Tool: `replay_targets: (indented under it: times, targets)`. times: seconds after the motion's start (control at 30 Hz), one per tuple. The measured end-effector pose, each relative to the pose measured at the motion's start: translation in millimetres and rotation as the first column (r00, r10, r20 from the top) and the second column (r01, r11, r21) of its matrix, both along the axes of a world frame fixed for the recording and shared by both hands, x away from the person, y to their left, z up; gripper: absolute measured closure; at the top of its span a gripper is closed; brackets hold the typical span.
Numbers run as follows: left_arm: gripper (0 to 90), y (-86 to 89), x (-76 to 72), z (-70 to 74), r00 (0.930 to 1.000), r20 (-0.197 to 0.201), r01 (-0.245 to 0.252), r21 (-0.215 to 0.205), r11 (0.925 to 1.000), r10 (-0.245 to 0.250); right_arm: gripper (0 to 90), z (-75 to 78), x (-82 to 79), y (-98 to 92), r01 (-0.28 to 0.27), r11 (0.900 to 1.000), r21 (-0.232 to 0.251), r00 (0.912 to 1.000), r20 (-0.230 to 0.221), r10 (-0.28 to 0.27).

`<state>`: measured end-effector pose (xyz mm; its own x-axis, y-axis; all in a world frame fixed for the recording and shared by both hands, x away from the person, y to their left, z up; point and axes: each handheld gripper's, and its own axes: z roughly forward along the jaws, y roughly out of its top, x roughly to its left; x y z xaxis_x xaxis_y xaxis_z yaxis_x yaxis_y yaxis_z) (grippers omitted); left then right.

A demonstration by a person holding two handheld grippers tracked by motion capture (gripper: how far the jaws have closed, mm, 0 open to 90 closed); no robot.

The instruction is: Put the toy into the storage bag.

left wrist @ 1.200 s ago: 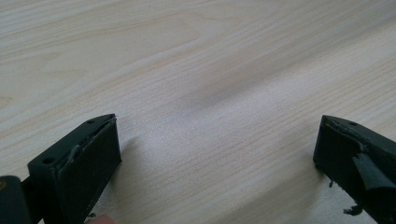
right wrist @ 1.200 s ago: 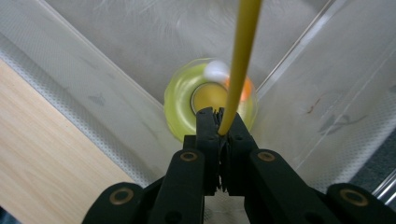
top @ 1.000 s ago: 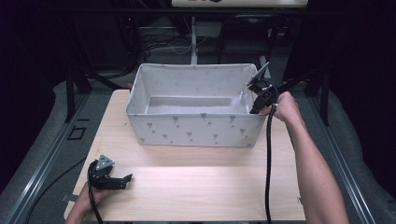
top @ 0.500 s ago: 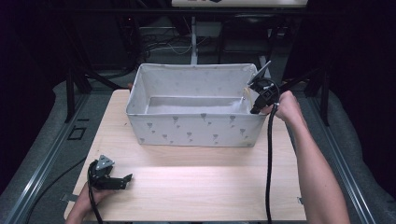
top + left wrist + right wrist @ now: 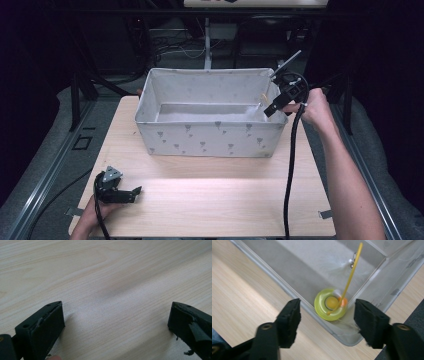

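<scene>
Pale wood-grain table [image 5: 210, 200] is standing in a dark room, bearing one white fabric bin [image 5: 210, 137] printed with small grey marks. One yellow-green ring toy [image 5: 330, 308], with a thin yellow stick and a white feather, is lying inside the bin's corner. Two grippers are showing: the right gripper [image 5: 274, 109] is hovering over that corner, its jaws just having been opening with nothing between them, while the left gripper [image 5: 131, 194] is resting on the table, gaping wide and empty.

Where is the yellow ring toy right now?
The yellow ring toy lies inside the fabric bin, tucked in a corner of it, in the right gripper view; it sits below the open right claw, apart from its pads.
</scene>
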<state>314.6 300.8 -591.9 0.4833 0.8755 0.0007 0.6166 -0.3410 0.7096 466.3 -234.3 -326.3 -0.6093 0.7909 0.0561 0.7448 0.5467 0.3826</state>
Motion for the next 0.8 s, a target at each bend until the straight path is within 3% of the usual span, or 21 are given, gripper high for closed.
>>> replay_targets:
  times: [0.37, 0.53, 0.8]
  targets:
    - [0.6, -0.1, 0.0, -0.2, 1.0000, 0.002, -0.001, 0.000, 1.0000, 0.001, 15.2, 21.4, -24.9, 18.6, -0.076, 0.997, 0.004, 0.9954, 0.059, 0.076]
    - [0.6, -0.2, 0.0, -0.3, 1.0000, 0.002, -0.002, -0.002, 1.0000, 0.002, 6.7, 27.3, -39.7, 31.3, -0.116, 0.993, -0.007, 0.9882, 0.100, 0.116]
    - [0.6, -0.2, -0.1, -0.2, 1.0000, 0.002, -0.002, 0.000, 1.0000, 0.002, 0.0, 29.5, -61.3, 47.1, -0.183, 0.983, -0.025, 0.9747, 0.125, 0.185]
